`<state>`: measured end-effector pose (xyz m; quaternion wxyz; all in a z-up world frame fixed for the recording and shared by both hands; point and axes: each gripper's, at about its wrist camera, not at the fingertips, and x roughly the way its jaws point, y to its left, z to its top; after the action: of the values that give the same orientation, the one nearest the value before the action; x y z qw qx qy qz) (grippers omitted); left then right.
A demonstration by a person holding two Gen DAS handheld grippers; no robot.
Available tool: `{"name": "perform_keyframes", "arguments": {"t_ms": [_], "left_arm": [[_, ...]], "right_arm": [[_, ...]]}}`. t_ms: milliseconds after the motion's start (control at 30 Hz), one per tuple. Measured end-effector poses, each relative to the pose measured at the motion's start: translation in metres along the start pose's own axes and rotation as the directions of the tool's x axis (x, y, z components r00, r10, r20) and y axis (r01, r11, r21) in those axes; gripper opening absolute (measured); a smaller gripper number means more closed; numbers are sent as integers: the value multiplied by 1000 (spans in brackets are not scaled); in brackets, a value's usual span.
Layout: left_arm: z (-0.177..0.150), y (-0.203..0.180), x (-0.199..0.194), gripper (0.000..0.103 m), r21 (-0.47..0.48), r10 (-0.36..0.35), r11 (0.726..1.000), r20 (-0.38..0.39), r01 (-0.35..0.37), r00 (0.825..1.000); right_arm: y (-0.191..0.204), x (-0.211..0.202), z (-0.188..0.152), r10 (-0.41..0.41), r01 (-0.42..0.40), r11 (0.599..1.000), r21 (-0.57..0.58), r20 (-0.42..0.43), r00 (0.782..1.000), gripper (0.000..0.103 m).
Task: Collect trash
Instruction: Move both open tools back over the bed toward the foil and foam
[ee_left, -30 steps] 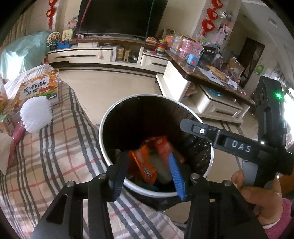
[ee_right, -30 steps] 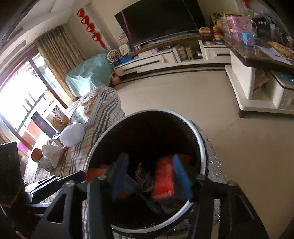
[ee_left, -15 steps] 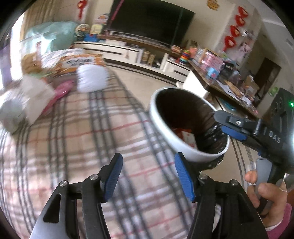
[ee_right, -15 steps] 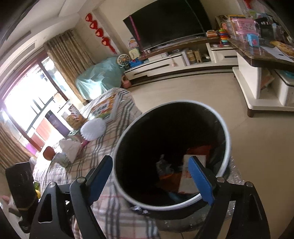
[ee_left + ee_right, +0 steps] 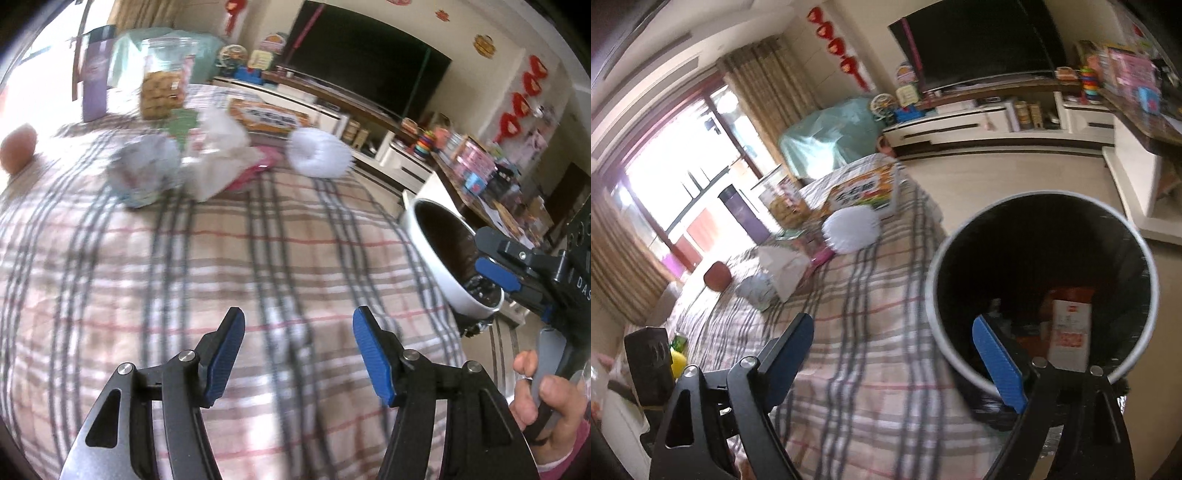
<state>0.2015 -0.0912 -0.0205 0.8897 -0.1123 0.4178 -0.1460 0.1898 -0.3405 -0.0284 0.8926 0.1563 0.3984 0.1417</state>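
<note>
Both jaws are held wide apart and nothing is gripped. Over bare plaid cloth the left gripper [image 5: 297, 354] is aimed toward crumpled paper [image 5: 146, 170] and tissue [image 5: 221, 162], which are heaped near the table's [image 5: 258, 258] far edge beside a white brush [image 5: 319, 153]. By the table's right edge the right gripper [image 5: 892, 358] is kept next to the bin [image 5: 936, 258], where a carton [image 5: 1071, 332] and wrappers already lie. Judged from this, the bin is placed close so that carries are kept short.
</note>
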Motion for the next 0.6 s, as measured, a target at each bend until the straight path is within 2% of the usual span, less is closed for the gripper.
{"name": "perform_keyframes", "arguments": {"t_ms": [367,600], "left_arm": [[2,41,-19,63,-90,72,993,22,-70,997],[10,56,-13,65,-114,107,988,9,-105,994]], "right_arm": [[51,41,-5,41,-45,995,-85,-49,998,90],[61,61,-3,40,-48,993,-108,-70,997,90]]}}
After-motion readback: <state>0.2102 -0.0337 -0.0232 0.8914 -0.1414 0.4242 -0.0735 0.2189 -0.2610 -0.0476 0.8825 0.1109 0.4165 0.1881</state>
